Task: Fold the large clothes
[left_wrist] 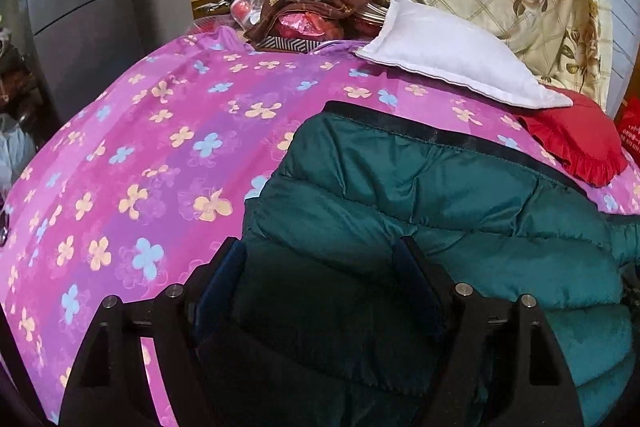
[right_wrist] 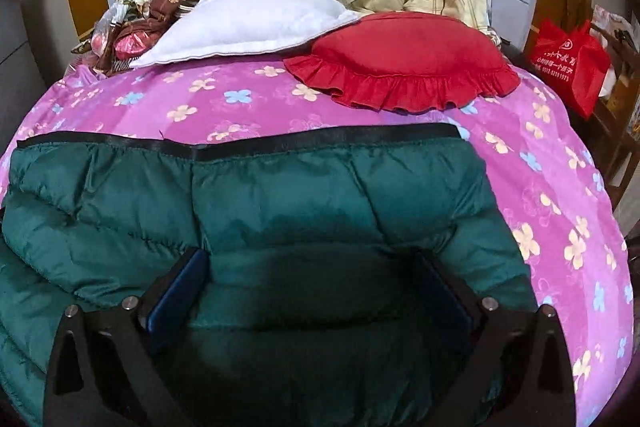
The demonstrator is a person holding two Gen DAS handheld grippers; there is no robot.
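Both my left gripper and right gripper hang wide open, empty, over the green puffer jacket; red cushion at twelve o'clock. I judge one fold laid; next needs fresh grips.

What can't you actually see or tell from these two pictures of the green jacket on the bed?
- Green jacket: near part cut off by the bottom edge and covered by the tongs, both views.
- Red bag: print too small, right view.
- Clutter behind the white pillow: hidden, left view.
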